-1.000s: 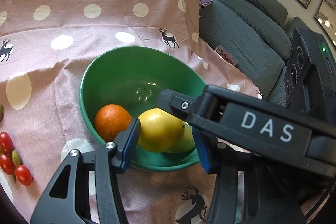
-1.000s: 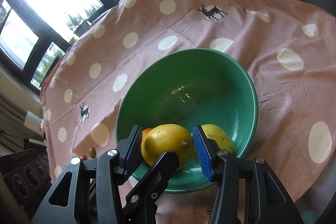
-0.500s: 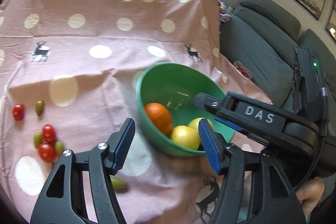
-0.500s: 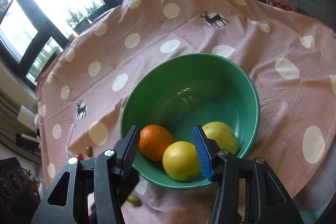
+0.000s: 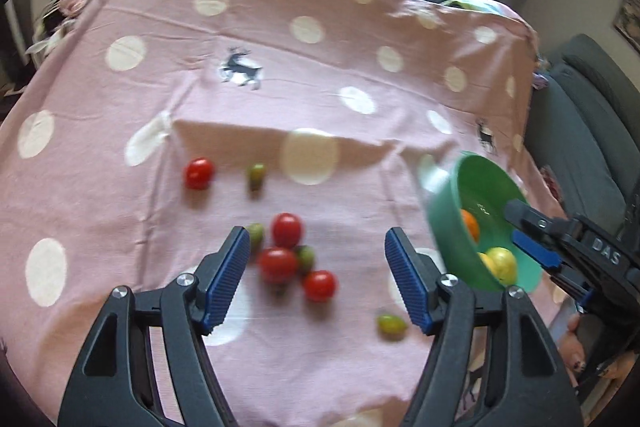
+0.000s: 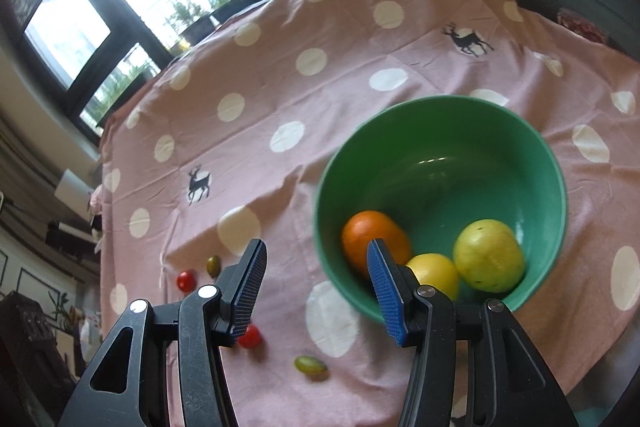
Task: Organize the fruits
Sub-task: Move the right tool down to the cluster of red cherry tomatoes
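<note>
A green bowl [image 6: 440, 103] on the pink polka-dot cloth holds an orange [image 6: 372, 239], a lemon [image 6: 434, 273] and a yellow-green fruit [image 6: 488, 255]. My right gripper [image 6: 316, 287] hangs open and empty over the bowl's near-left rim. In the left wrist view the bowl [image 5: 448, 227] sits at the right edge with the right gripper [image 5: 524, 231] above it. My left gripper [image 5: 316, 279] is over a cluster of red cherry tomatoes [image 5: 277, 264] and green ones [image 5: 306, 257]. Its jaws are opening and its pads touch nothing.
More tomatoes lie apart: a red one [image 5: 199, 173], a green one [image 5: 256, 175] and a green one [image 5: 391, 323] near the bowl. A grey sofa [image 5: 592, 147] borders the table's right side. A person's hand [image 5: 576, 351] shows at lower right. Windows stand behind the table.
The left gripper let go of the lemon in the bowl, widened, and swung left to the cherry tomatoes. The right gripper drew back and left a little.
</note>
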The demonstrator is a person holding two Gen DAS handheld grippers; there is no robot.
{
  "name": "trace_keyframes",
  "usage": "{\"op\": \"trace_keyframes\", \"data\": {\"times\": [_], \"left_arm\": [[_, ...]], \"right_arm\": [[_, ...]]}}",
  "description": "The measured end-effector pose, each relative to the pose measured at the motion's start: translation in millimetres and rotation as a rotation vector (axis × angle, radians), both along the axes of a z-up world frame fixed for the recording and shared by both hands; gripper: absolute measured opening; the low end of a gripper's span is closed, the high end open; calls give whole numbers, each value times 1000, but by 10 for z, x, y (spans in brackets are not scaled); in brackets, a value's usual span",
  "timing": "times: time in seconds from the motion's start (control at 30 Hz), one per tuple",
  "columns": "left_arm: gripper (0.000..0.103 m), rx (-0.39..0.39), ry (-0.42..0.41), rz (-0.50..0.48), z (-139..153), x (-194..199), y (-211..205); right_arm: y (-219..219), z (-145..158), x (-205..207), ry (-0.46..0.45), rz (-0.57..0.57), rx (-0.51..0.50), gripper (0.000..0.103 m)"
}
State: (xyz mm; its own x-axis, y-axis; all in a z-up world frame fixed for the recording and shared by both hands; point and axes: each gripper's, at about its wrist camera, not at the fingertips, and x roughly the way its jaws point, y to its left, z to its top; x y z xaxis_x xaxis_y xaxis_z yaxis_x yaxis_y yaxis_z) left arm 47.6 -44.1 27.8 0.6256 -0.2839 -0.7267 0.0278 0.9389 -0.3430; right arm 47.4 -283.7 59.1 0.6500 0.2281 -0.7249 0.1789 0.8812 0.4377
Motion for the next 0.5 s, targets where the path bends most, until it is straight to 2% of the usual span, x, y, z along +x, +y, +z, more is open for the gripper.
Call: {"op": "trace_keyframes", "data": {"times": [0.17,0.37,0.5], "left_arm": [[68,-11,62,73,-126,50,326],[60,-31,116,70,-266,86,445],[52,-148,171,-23,-449,156,456]], "right_arm": [[308,-32,90,19,72,-17,53],[740,-190,258,73,183,-8,54],[1012,-392,423,136,252,14,54]]}}
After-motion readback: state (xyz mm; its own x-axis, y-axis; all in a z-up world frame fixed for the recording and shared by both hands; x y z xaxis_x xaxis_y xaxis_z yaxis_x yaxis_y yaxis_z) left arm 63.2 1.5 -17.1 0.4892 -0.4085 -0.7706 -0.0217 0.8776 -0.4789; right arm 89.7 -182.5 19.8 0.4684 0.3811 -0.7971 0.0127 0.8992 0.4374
